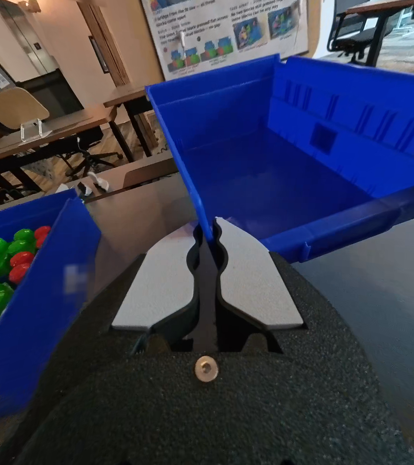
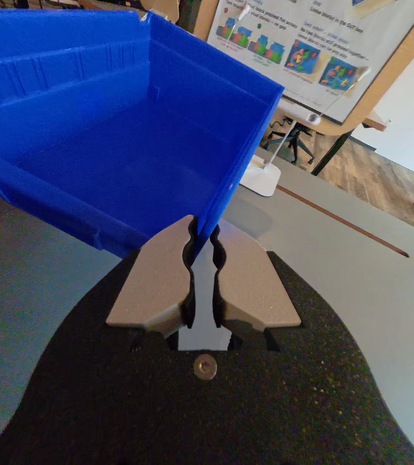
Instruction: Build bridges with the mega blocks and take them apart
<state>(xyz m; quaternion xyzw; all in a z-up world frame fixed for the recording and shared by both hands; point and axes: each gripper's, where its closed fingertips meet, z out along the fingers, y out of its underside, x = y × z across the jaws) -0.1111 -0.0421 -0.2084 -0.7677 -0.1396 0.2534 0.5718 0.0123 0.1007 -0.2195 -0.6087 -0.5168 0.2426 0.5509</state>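
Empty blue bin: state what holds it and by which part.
Both grippers hold the empty blue bin: left gripper pinches its left side wall, right gripper its right side wall.

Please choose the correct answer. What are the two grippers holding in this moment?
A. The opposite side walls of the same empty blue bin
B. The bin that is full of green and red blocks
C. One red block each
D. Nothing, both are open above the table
A: the left gripper and the right gripper each have their jaws closed on a side wall of the empty blue bin, while the blocks lie in another bin beside it.
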